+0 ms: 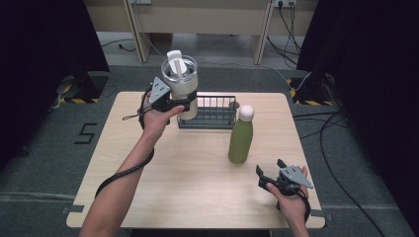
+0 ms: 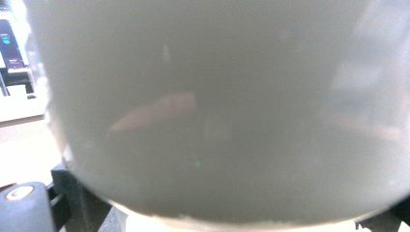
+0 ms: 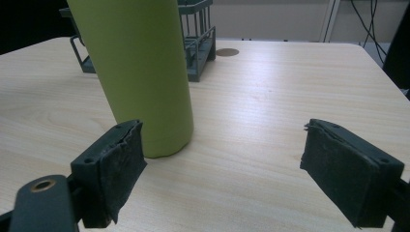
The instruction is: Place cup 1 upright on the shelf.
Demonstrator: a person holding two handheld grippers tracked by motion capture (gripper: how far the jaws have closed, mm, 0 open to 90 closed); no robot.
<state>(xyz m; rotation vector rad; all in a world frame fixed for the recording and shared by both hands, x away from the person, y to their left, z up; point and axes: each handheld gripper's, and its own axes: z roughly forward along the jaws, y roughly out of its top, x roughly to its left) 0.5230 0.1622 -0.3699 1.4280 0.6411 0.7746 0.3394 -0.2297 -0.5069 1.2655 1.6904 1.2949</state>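
Tumbler (image 1: pixel 180 81), cream with a clear lid, sits clamped in my left gripper (image 1: pixel 170 101), lifted over the near-left corner of the dark wire rack (image 1: pixel 210 112) at the table's (image 1: pixel 188 187) far side. In the left gripper view its wall presses close against the lens. I judge it should be kept upright and lowered squarely into the rack. My right gripper (image 1: pixel 269 177) rests wide open and empty, just beside the green bottle (image 1: pixel 241 138).
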